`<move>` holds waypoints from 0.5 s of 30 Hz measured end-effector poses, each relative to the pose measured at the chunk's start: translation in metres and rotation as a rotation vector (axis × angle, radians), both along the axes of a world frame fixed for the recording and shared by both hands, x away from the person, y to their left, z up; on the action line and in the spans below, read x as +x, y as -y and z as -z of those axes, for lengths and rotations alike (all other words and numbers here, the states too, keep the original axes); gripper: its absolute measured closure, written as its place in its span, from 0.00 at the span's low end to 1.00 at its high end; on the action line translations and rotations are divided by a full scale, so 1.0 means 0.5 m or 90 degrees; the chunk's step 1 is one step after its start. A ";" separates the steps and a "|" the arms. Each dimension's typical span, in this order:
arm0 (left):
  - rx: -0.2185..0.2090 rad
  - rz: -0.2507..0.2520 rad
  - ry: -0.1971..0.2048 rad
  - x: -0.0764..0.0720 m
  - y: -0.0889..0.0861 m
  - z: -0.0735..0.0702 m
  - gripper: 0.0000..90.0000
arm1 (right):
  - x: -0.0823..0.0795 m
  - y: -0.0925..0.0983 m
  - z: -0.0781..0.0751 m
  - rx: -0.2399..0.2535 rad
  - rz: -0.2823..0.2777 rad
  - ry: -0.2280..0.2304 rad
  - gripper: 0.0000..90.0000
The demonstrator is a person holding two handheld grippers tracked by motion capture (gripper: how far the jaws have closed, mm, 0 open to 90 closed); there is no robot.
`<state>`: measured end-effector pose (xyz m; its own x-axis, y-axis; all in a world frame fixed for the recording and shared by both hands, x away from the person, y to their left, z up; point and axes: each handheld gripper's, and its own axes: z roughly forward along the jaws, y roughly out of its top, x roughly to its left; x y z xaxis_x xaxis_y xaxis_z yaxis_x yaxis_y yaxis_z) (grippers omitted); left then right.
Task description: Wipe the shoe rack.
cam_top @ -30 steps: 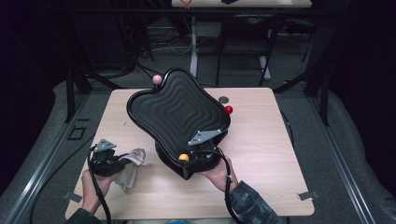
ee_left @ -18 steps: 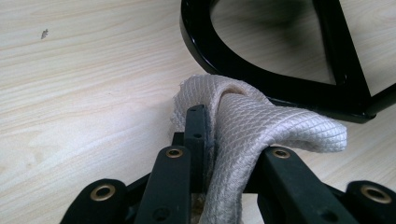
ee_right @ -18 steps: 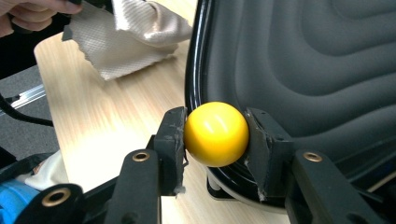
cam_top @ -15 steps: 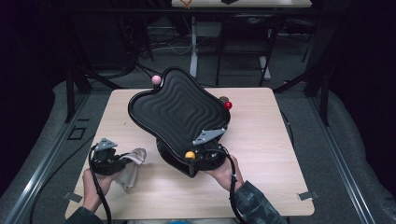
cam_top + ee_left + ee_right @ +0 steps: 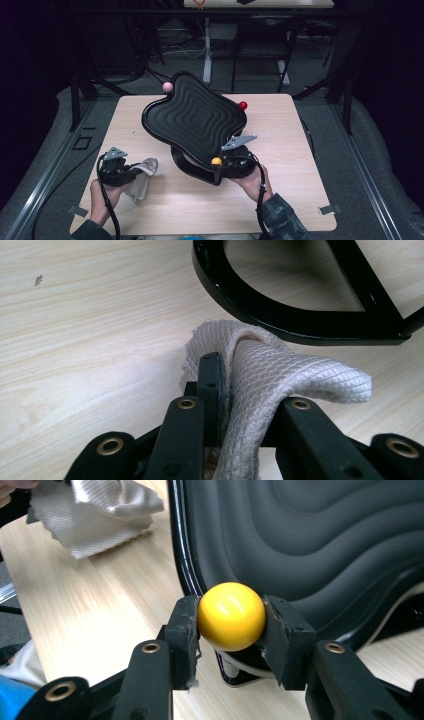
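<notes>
My right tool (image 5: 231, 617) has just been closing and now clamps the yellow knob (image 5: 231, 616) on the black wavy tray (image 5: 195, 117), tilted mid-tabletop (image 5: 300, 200); my left tool (image 5: 225, 385) grips the white cloth (image 5: 280, 380) near the front-left corner; next, I judge, wiping the steadied tray.

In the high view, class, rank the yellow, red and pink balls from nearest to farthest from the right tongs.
1. Yellow ball: clamped in the right tongs, at the board's near edge.
2. Red ball: farther back, right corner.
3. Pink ball: farthest, back left corner.
</notes>
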<state>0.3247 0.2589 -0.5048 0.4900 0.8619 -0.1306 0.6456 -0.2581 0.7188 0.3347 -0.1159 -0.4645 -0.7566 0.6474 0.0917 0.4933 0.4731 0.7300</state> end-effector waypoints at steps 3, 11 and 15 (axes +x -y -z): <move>0.003 0.003 0.002 0.002 0.002 0.000 0.87 | 0.005 0.016 0.001 0.006 0.011 -0.003 0.66; 0.000 0.007 0.000 0.007 0.008 0.000 0.87 | 0.018 0.062 0.000 0.008 0.046 -0.016 0.66; 0.001 0.008 0.000 0.007 0.008 0.000 0.87 | 0.025 0.083 -0.001 0.004 0.064 -0.018 0.66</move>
<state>0.3282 0.2550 -0.5048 0.5014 0.8555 -0.1293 0.6419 -0.2676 0.7186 0.3473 -0.1576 -0.4637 -0.6850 0.7192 0.1164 0.5587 0.4160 0.7175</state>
